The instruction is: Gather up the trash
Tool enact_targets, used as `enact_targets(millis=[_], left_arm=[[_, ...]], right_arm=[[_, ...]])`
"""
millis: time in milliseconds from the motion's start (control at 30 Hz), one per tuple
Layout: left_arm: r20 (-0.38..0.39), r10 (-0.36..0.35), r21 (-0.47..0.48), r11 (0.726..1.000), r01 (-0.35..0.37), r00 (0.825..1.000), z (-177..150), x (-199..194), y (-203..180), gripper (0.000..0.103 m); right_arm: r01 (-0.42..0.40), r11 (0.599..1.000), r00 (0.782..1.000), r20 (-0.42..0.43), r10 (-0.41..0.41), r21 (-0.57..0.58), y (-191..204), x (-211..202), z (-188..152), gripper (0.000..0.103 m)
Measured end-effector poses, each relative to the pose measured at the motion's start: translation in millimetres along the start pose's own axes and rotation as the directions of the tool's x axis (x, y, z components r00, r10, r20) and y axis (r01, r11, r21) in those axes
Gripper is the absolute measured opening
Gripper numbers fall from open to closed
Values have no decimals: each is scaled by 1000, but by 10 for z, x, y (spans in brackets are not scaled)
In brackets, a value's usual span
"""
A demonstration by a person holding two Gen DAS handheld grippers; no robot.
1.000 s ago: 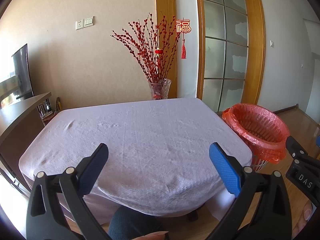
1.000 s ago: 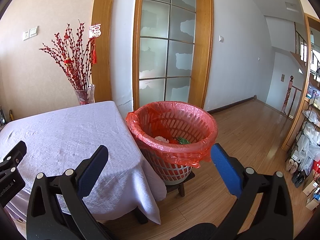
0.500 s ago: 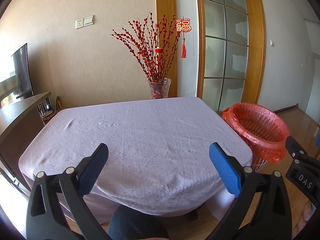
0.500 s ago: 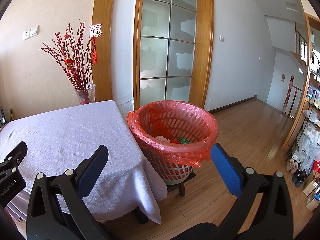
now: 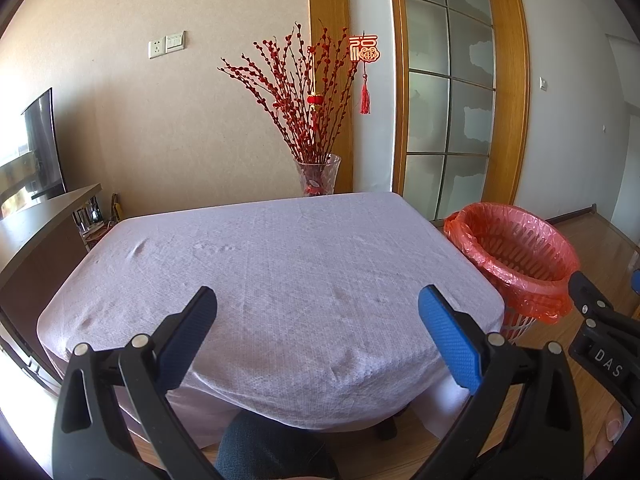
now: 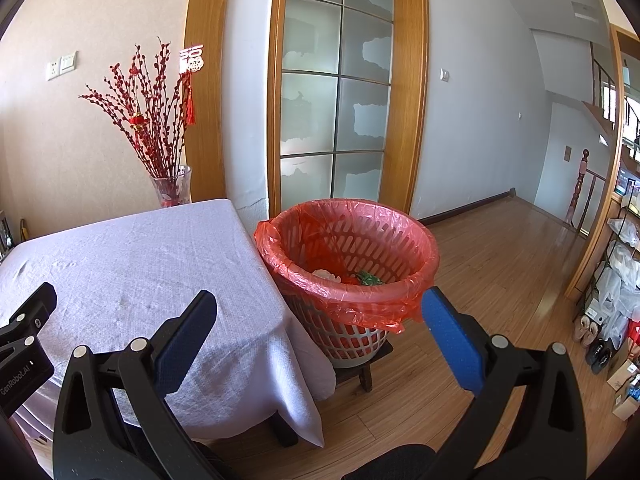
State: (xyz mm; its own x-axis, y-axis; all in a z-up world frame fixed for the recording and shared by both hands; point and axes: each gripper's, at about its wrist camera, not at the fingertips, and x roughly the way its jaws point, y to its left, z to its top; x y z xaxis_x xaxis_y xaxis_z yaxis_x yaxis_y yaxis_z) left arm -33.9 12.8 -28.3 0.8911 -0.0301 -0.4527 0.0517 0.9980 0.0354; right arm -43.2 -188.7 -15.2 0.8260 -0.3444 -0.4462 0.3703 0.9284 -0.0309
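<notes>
A white basket lined with a red plastic bag (image 6: 352, 252) stands on a low stool just right of the table; it also shows in the left wrist view (image 5: 516, 252). Inside it lie white, red and green scraps of trash (image 6: 348, 278). The table has a pale lilac cloth (image 5: 272, 272) with no trash showing on it. My left gripper (image 5: 316, 332) is open and empty over the table's near edge. My right gripper (image 6: 318, 332) is open and empty, in front of the basket and the table's right corner.
A glass vase of red berry branches (image 5: 316, 176) stands behind the table's far edge. A dark sideboard with a TV (image 5: 44, 216) is at the left. A glass door (image 6: 336, 120), wood floor (image 6: 500, 280) and a shelf with bags and shoes (image 6: 612, 292) lie to the right.
Both grippers have stayed open and nearly still; the views have shifted only slightly.
</notes>
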Motion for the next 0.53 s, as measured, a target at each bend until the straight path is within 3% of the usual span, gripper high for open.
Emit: enact_targets(millis=[533], left_arm=[[-6, -3, -5, 1000, 3, 1000, 12, 16, 16, 99]], right_arm=[[-5, 1000, 1000, -5, 5, -1, -9, 20, -18, 101]])
